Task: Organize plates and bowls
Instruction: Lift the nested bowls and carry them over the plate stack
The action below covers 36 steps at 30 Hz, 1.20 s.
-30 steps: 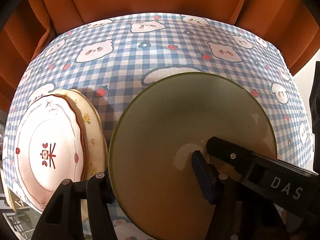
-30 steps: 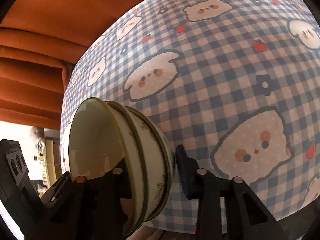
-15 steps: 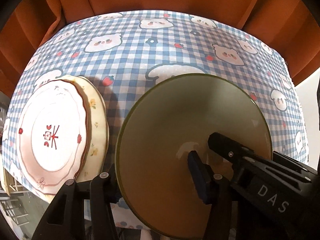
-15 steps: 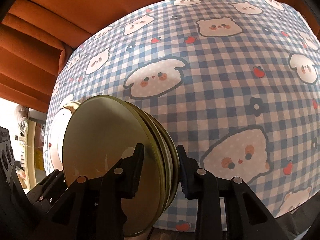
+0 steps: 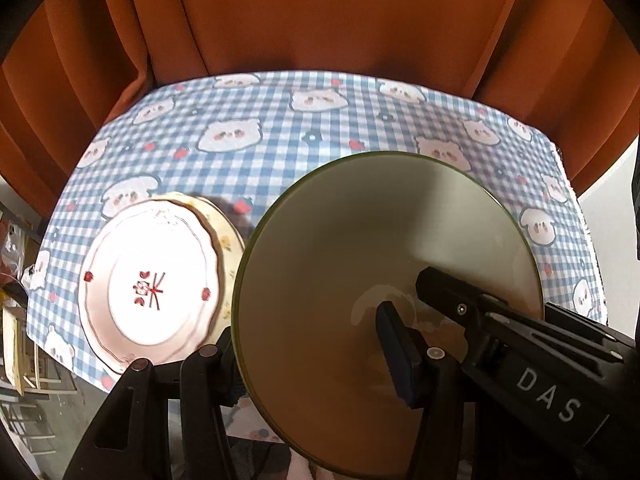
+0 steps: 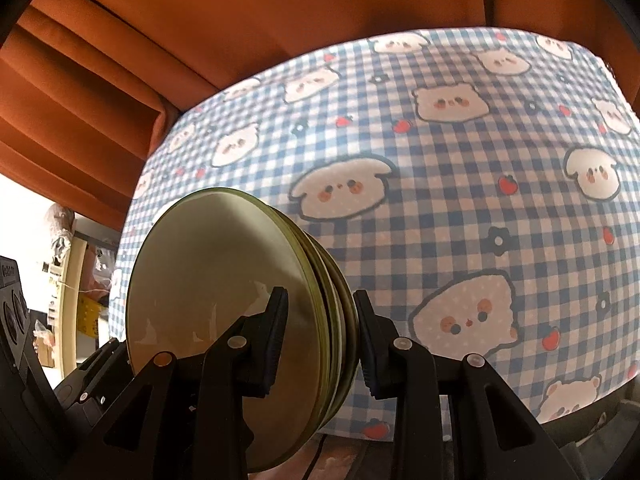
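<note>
lower plate mostly hidden, bowls' bottom rim cropped

Warm, moderate indoor light fills both views. Fisheye distortion bulges the checked tablecloth and blackens the corners. Daylight blows out the left edge of the right wrist view. The stacked bowls cast a soft shadow onto the cloth; faint glare marks the top bowl's inside. Focus is slightly soft.

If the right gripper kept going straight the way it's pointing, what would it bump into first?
Probably the checked tablecloth. The right gripper is shut on the stacked green-rimmed bowls, and beyond them only bare cloth shows, though depth is unclear.
</note>
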Motion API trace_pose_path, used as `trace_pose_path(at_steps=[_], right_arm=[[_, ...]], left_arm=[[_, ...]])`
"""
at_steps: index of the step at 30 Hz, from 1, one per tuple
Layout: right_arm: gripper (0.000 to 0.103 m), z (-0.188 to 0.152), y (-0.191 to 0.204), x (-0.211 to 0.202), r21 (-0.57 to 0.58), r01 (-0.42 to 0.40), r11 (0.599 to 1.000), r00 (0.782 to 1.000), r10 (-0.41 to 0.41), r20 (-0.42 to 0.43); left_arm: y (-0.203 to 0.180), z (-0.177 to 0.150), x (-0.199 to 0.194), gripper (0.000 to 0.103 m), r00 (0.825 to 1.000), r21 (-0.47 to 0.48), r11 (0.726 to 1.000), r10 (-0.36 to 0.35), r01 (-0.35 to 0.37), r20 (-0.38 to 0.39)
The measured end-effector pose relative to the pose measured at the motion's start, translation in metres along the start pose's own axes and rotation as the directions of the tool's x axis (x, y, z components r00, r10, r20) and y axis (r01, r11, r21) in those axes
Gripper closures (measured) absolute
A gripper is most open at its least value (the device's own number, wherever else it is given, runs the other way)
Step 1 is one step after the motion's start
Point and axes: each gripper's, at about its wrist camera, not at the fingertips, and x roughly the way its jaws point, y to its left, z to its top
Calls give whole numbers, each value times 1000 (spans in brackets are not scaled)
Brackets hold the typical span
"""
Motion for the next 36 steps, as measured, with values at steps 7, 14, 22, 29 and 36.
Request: trace_pose_path(at_steps=[7, 14, 22, 29, 36], right_arm=[[67, -12, 28, 0, 16, 21, 1000, 999, -22, 41], [67, -24, 65, 7, 57, 45, 997, 996, -49, 68], [67, -35, 109, 24, 79, 60, 995, 995, -66, 80], [67, -37, 143, 45, 79, 70, 994, 994, -76, 74], [67, -34, 166, 71, 71, 75, 995, 996, -78, 44]], left_arm=[[29, -2, -6, 48, 999, 33, 999, -28, 27, 20], [68, -5, -14, 48, 998, 79, 995, -54, 53, 20], [115, -9, -16, 48, 997, 93, 993, -72, 70, 13], [156, -10, -10, 48, 997, 86, 993, -80, 79, 2], [189, -4, 4, 48, 996, 60, 995, -77, 79, -33]])
